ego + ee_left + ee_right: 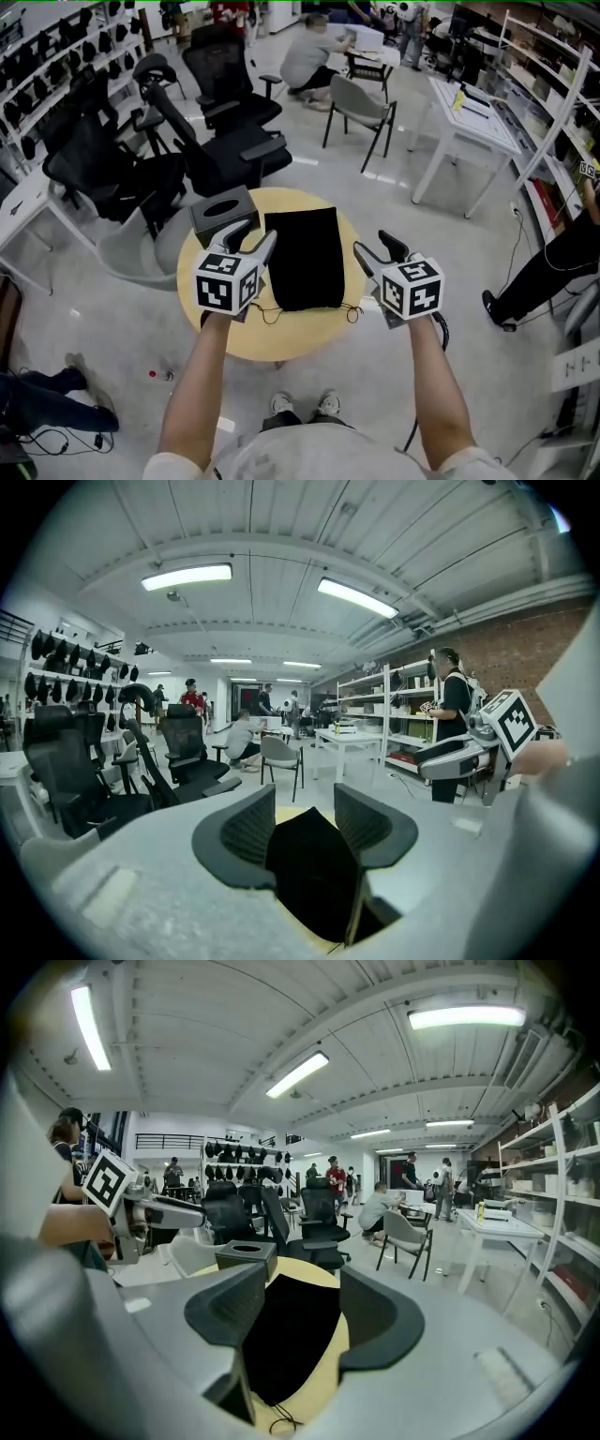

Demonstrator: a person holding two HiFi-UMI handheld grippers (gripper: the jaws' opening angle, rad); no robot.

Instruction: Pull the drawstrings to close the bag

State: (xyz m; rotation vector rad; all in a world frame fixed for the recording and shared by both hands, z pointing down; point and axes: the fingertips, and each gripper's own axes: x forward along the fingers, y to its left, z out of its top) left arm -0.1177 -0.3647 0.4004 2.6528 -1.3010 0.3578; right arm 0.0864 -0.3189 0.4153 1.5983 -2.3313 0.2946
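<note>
Two grippers are in play and neither has hold of anything. The left gripper [255, 239] hangs over the near-left part of the round yellow table [281, 342], and the right gripper [377, 251] mirrors it on the near-right. Between them lies the black bag [302, 258], flat in the middle of the table with its long side running away from the person.

From the left gripper view, the fingers [239, 836] stand well apart, with only the dark cloth showing far below through the gap. The right gripper view is the same: spread wide, nothing pinched, bag and tabletop visible between them.

Why this stance? The drawstrings [353, 312] trail out from the bag's near edge, one thin loop curling to each side, so a gripper parked on either flank is set up to take its own cord and pull outward. The mouth looks to be at that near edge, though the cords are too thin here to trace into the hem with any certainty.

A black tissue box [223, 214] sits at the far-left rim, just beside the bag's far corner and clear of the cords.

My read is that the pull hasn't begun. Each gripper needs to drop to the tabletop and close on a very thin cord lying flat, which is an easy thing to miss.
</note>
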